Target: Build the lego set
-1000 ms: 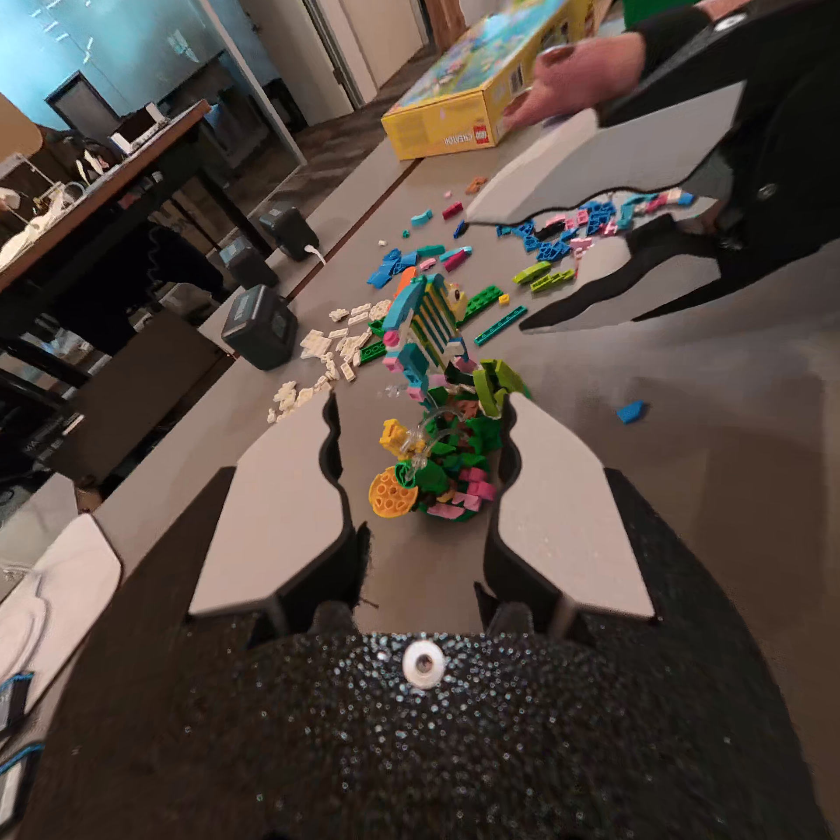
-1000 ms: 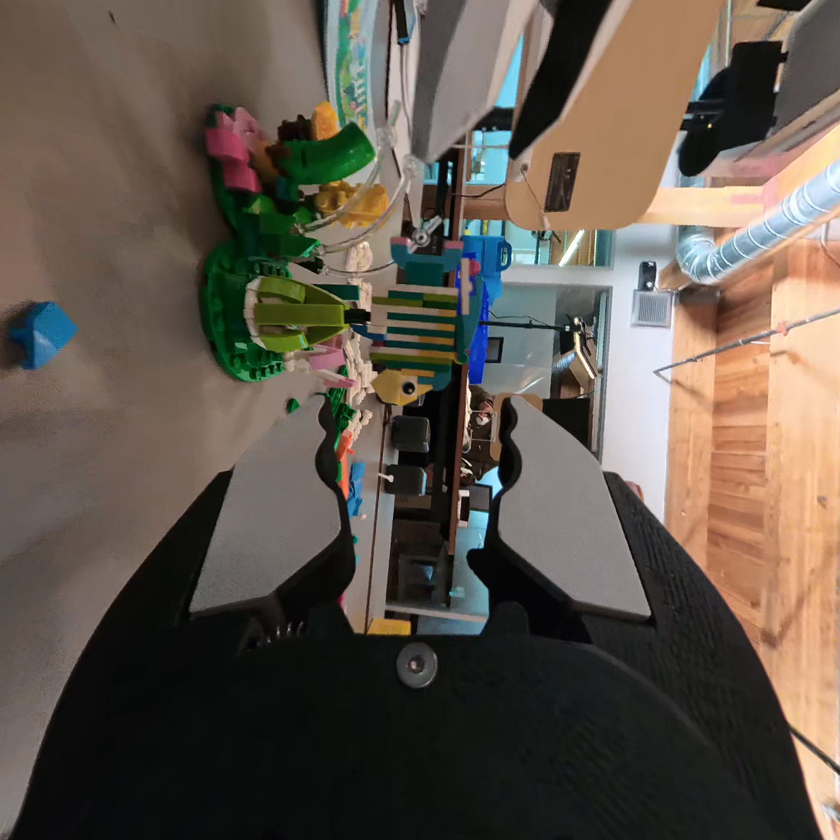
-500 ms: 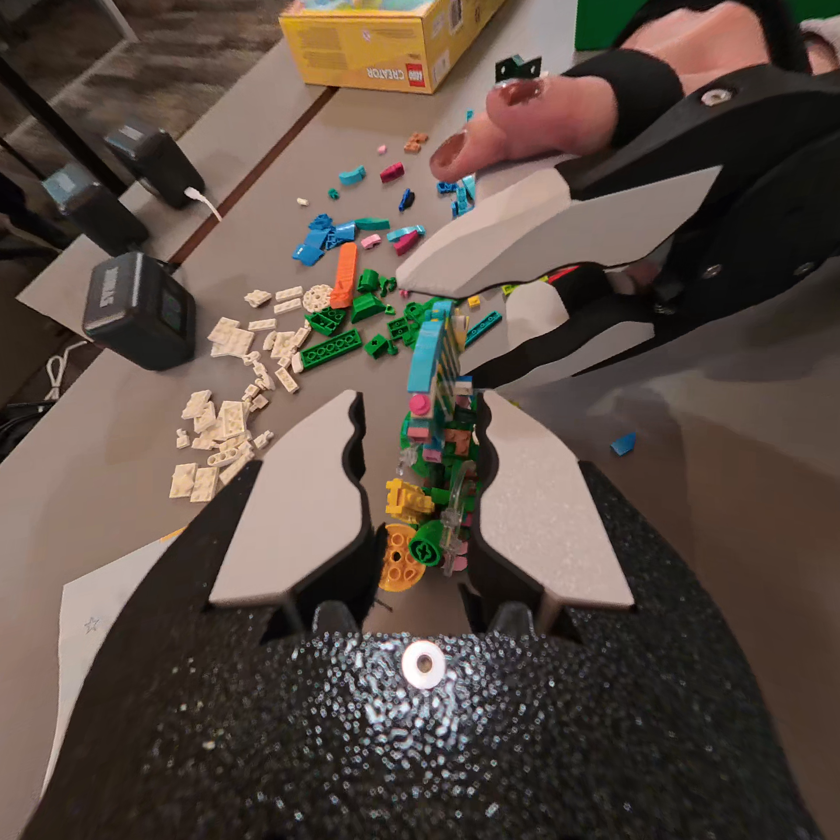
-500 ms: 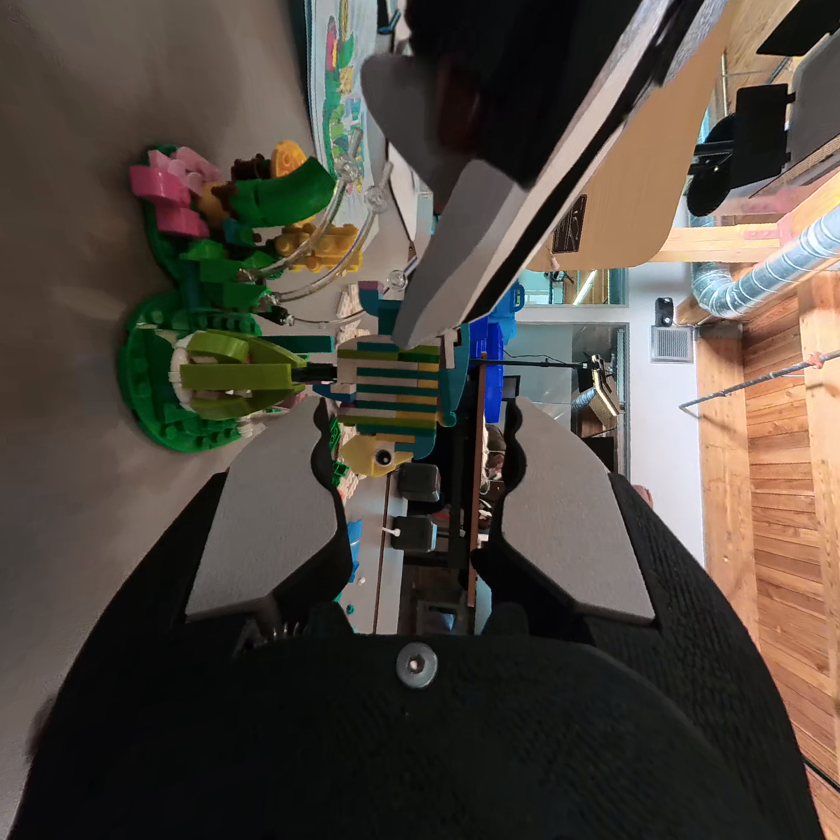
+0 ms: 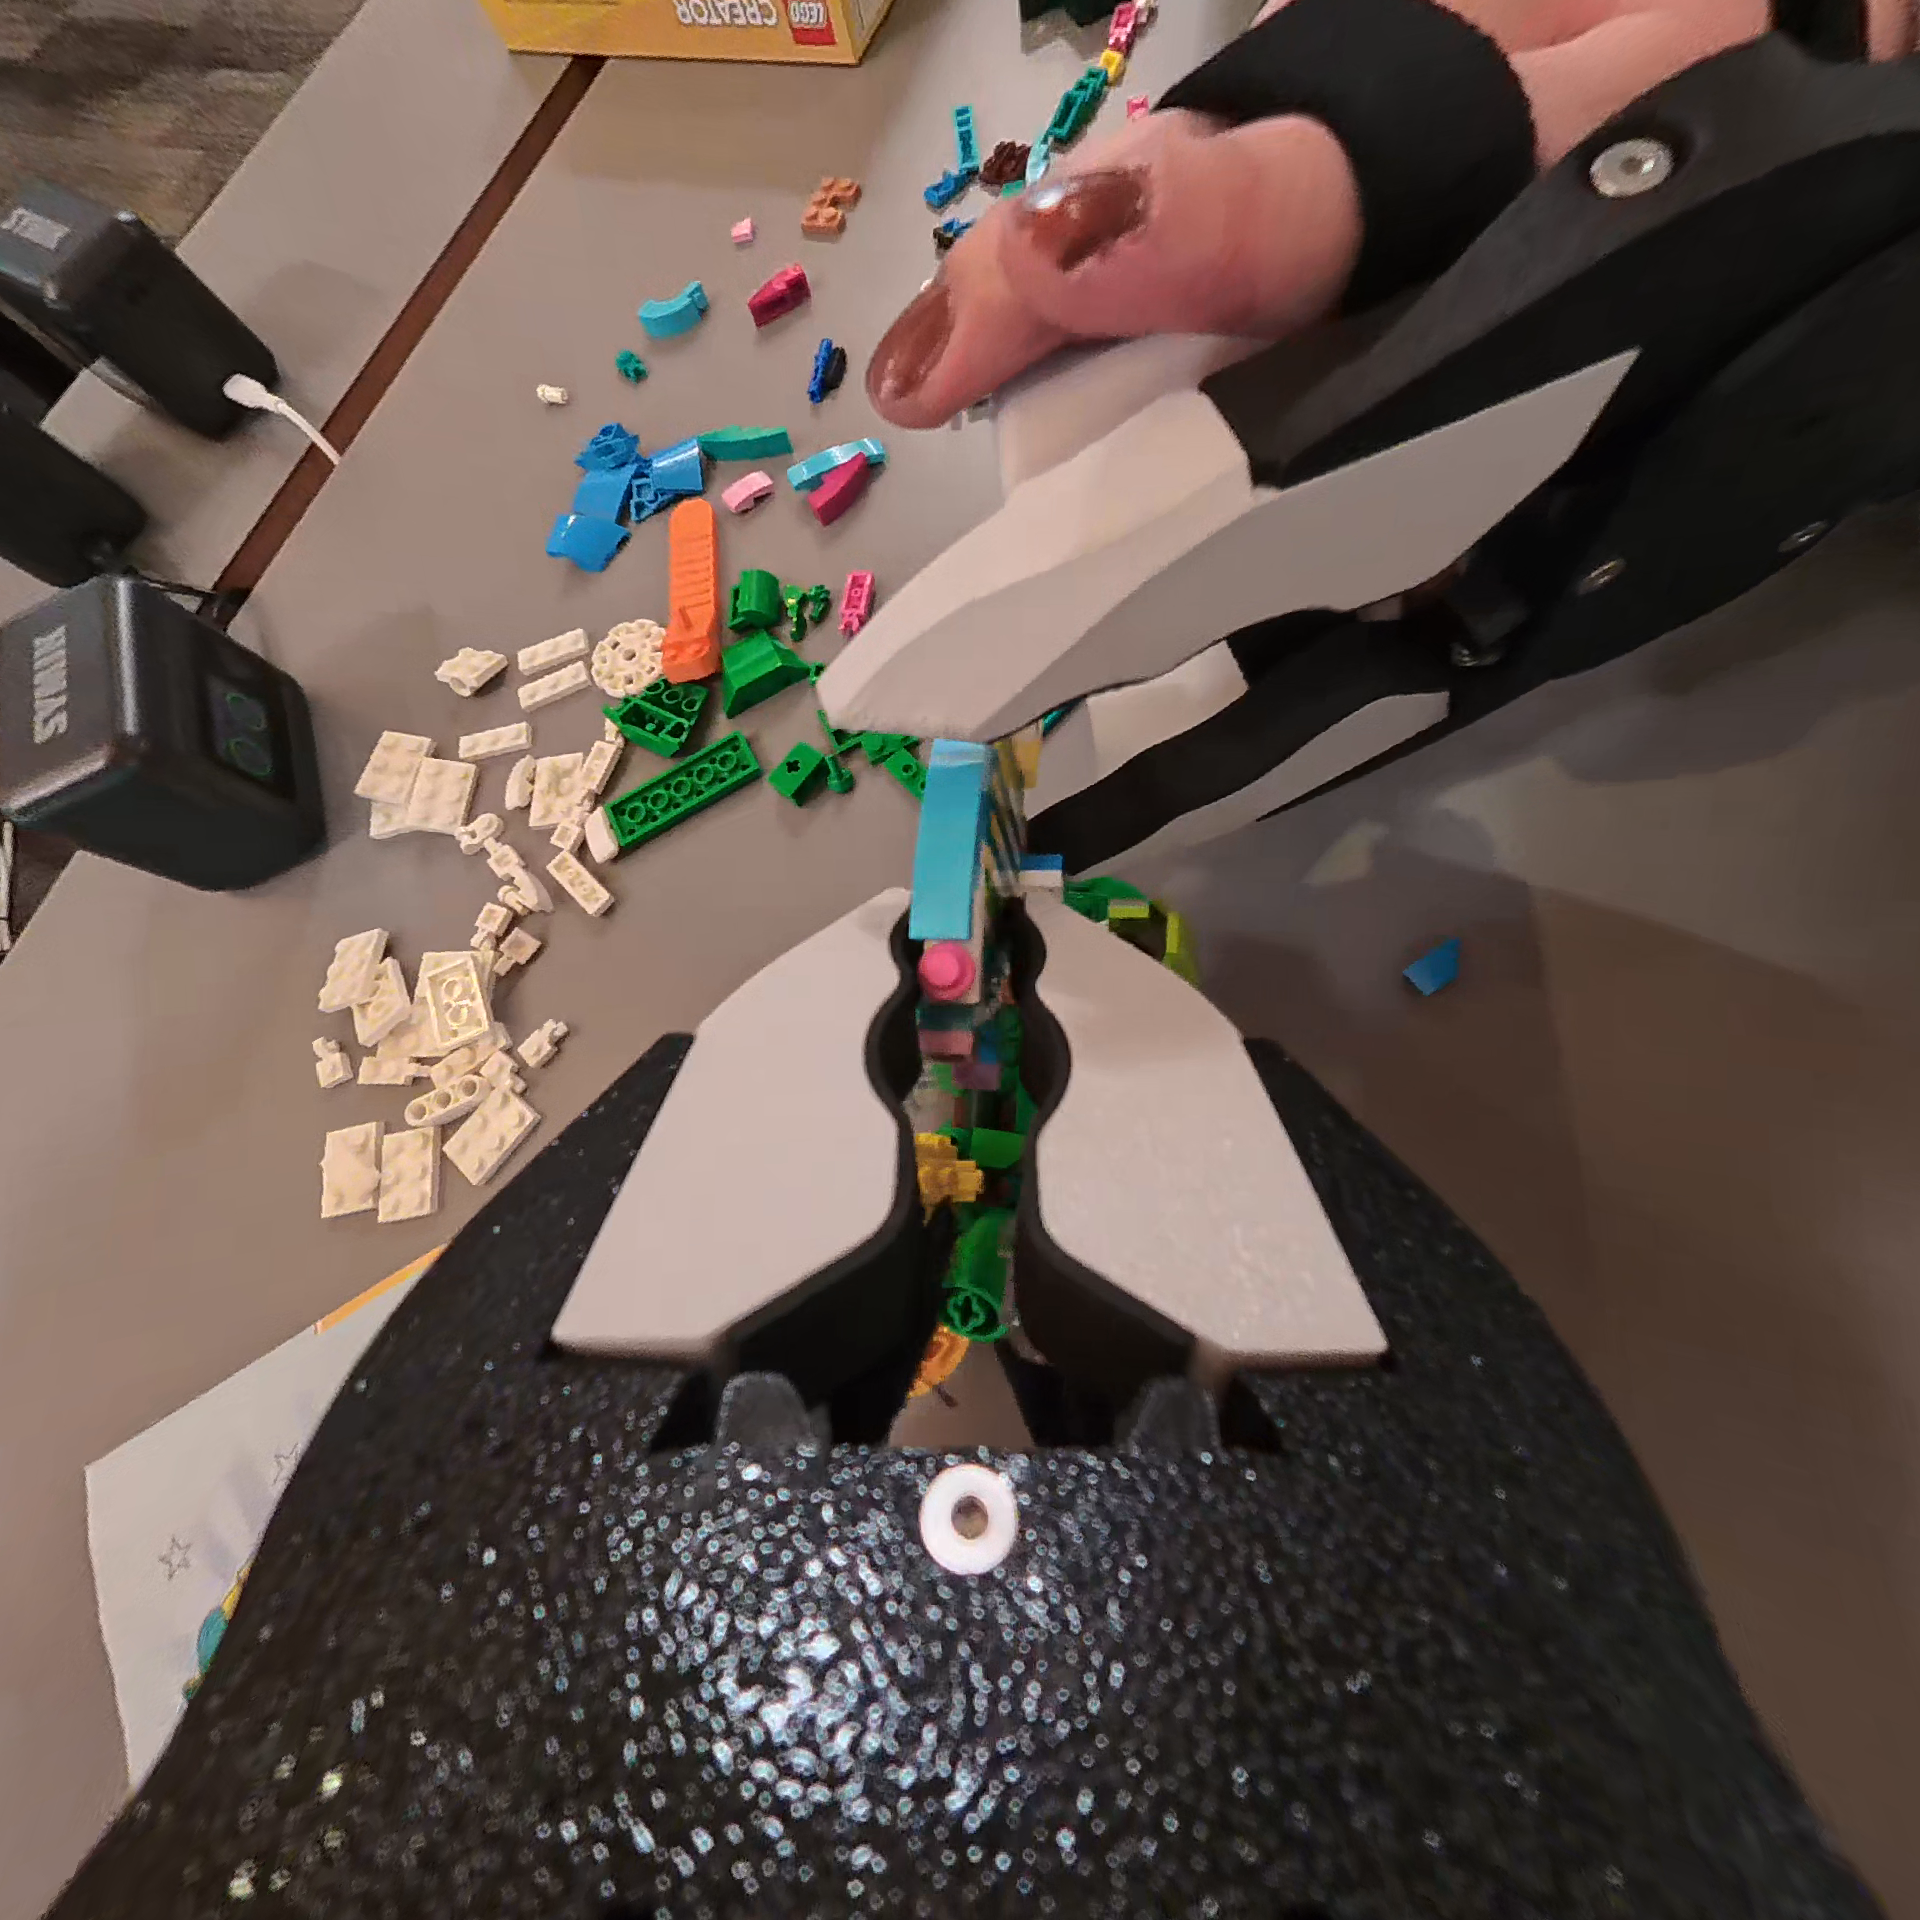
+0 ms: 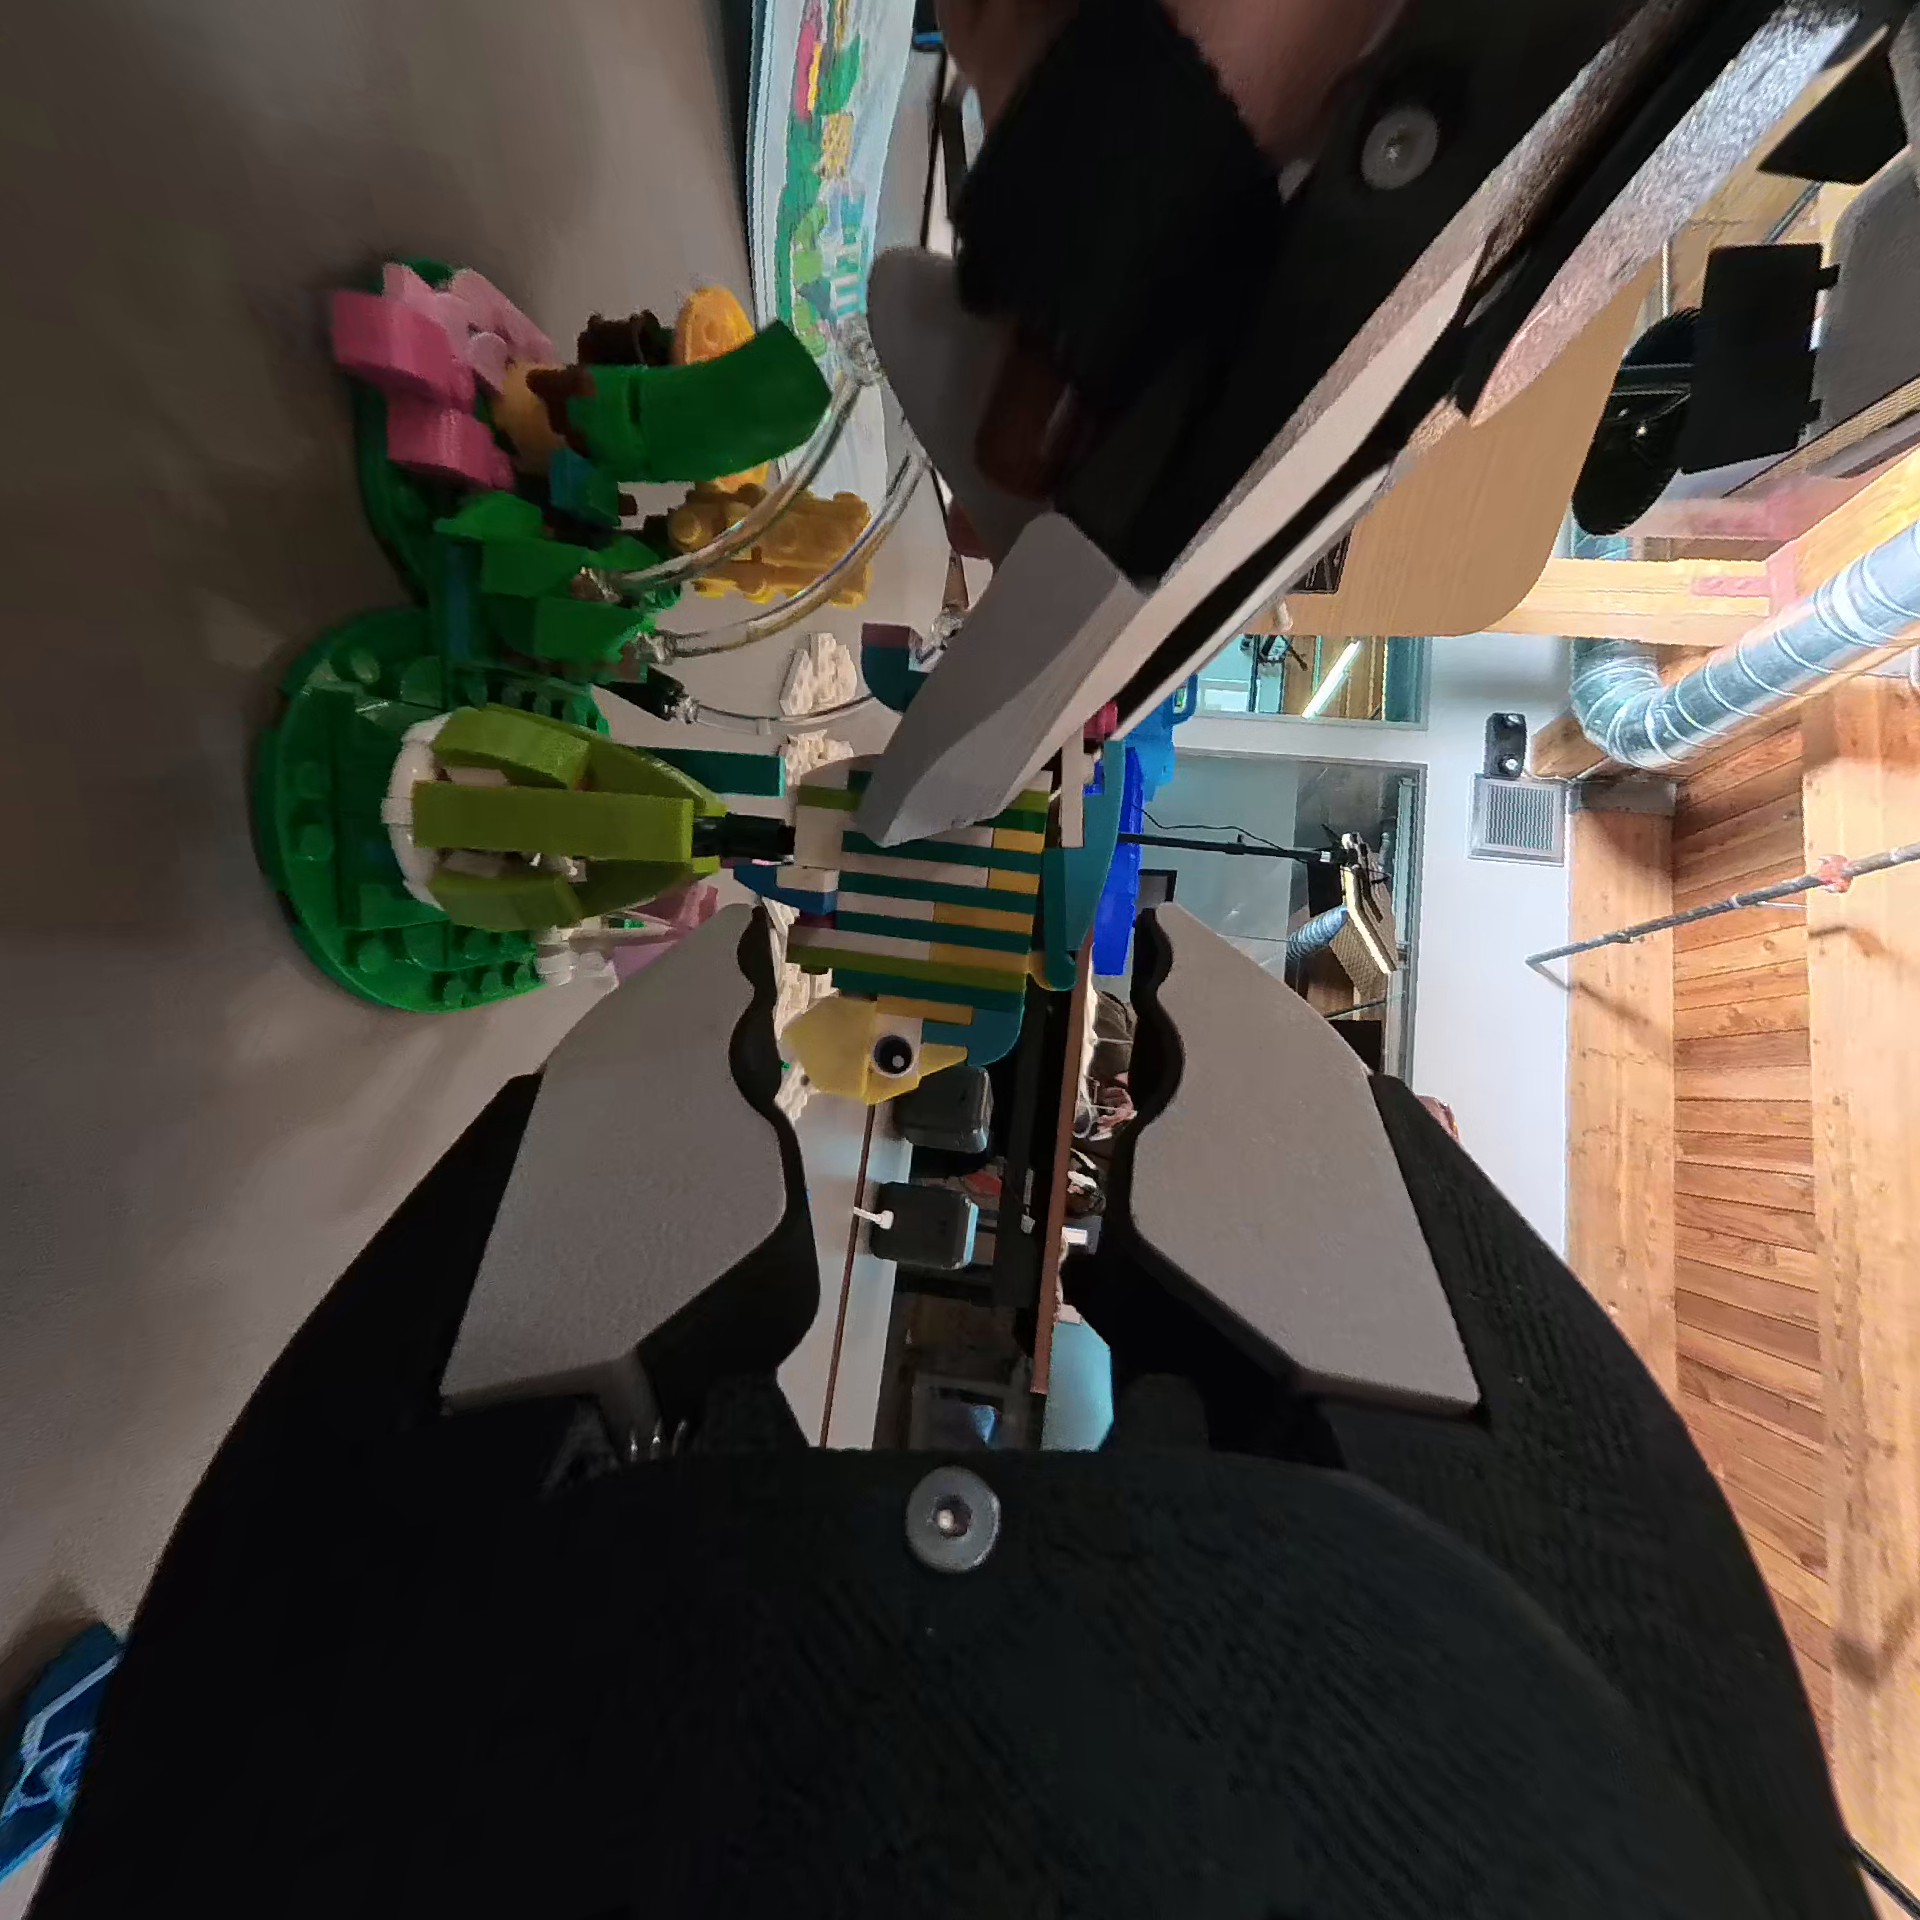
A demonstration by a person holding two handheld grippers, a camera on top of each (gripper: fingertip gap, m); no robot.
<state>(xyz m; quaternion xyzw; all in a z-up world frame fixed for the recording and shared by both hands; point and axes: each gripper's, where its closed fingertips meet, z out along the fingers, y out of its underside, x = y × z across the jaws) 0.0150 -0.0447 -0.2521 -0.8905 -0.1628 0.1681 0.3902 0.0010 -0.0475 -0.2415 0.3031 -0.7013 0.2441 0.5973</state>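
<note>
A lego model stands on the grey table: a striped teal, white and yellow fish (image 6: 925,914) on a stalk above a round green base (image 6: 343,831) with plants and pink flowers. In the left wrist view the fish (image 5: 945,831) shows edge-on. My left gripper (image 5: 961,914) comes down from above and is shut on the fish's tail end; one of its fingers (image 6: 997,707) lies across the fish. My right gripper (image 6: 948,935) is open, with the fish's yellow head between its fingers without touching. It also shows in the left wrist view (image 5: 935,764), held by a hand.
Loose bricks lie beyond the model: a white pile (image 5: 436,1039), green pieces (image 5: 681,790), an orange separator (image 5: 691,592) and blue pieces (image 5: 613,488). A lone blue brick (image 5: 1434,961) lies to the right. A yellow box (image 5: 675,21), black chargers (image 5: 145,727) and a booklet (image 5: 208,1507) are around. My two grippers' fingertips are within a few centimetres of each other. The lone blue brick (image 5: 1434,961) is about 11 cm from both grippers' fingertips.
My left gripper has moved forward over the model and its jaws have narrowed onto the fish. My right gripper has come closer, so the fish's head now sits between its fingers.
</note>
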